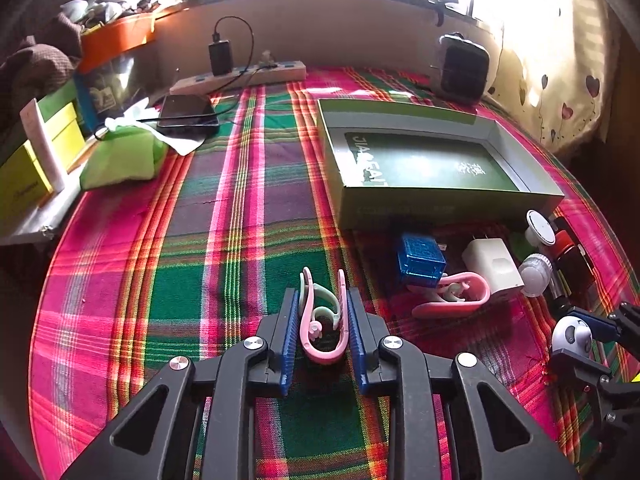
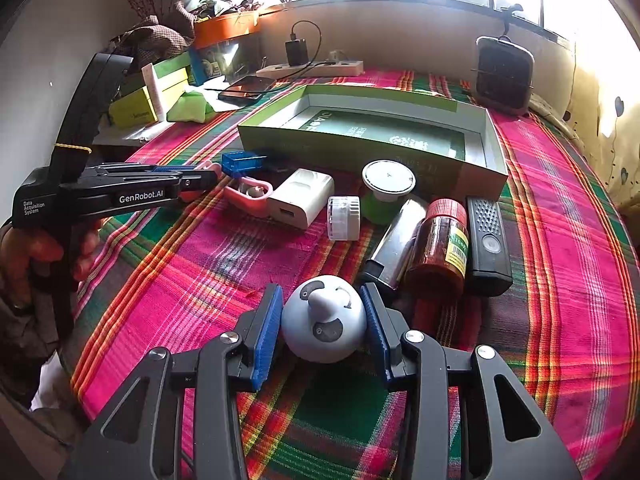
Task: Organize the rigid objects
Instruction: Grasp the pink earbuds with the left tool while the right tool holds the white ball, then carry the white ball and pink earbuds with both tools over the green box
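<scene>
A shallow open box (image 2: 360,148) is placed on the tablecloth (image 2: 200,264) at the upper centre of the right wrist frame. Just below its front wall, a row is formed from left to right by a cube (image 2: 242,162), a clip (image 2: 248,196), a charger (image 2: 300,198), a small jar (image 2: 343,217), a capped tub (image 2: 386,192), a metal cylinder (image 2: 394,246), a spice bottle (image 2: 440,252) and a remote (image 2: 488,240). A round figurine (image 2: 324,320) is seen at lower centre. A power strip (image 2: 312,69) lies behind the box, and a fan (image 2: 504,76) stands at upper right.

The right gripper (image 2: 323,326) is clamping a pale round toy (image 2: 324,320) between both blue pads (image 2: 267,338), while bottles and chargers are lying just beyond the fingertips.
</scene>
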A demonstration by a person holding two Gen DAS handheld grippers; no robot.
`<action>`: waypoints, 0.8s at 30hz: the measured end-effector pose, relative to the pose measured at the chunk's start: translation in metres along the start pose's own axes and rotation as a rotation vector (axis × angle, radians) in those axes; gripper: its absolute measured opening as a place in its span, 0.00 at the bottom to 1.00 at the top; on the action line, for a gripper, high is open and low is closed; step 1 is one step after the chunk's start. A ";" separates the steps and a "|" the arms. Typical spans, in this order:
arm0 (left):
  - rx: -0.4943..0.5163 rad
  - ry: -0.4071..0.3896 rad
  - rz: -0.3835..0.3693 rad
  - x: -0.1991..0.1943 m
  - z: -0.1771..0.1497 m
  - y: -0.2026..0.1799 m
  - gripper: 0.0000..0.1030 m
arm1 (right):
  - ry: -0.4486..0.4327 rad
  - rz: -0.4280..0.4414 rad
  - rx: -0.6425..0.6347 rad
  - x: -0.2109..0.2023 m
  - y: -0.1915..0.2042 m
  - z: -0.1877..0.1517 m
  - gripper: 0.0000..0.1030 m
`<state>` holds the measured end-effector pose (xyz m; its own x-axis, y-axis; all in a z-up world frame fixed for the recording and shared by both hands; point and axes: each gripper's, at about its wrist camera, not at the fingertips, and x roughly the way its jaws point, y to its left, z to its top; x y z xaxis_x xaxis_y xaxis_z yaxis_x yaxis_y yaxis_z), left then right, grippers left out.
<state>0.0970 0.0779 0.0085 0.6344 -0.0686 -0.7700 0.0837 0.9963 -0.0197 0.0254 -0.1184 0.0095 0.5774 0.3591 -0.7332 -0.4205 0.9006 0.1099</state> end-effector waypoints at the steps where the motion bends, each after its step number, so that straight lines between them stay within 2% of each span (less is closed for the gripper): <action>1: -0.002 -0.002 0.000 -0.001 0.000 0.000 0.22 | -0.002 0.000 0.000 -0.001 0.000 0.000 0.40; 13: 0.002 -0.064 -0.004 -0.031 0.014 -0.004 0.22 | -0.061 0.004 -0.012 -0.022 0.001 0.014 0.40; 24: -0.003 -0.105 -0.037 -0.033 0.047 -0.013 0.22 | -0.107 -0.042 0.014 -0.031 -0.028 0.051 0.40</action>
<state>0.1108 0.0648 0.0641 0.7081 -0.1100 -0.6974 0.1063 0.9931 -0.0487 0.0550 -0.1423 0.0634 0.6660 0.3446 -0.6616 -0.3854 0.9183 0.0903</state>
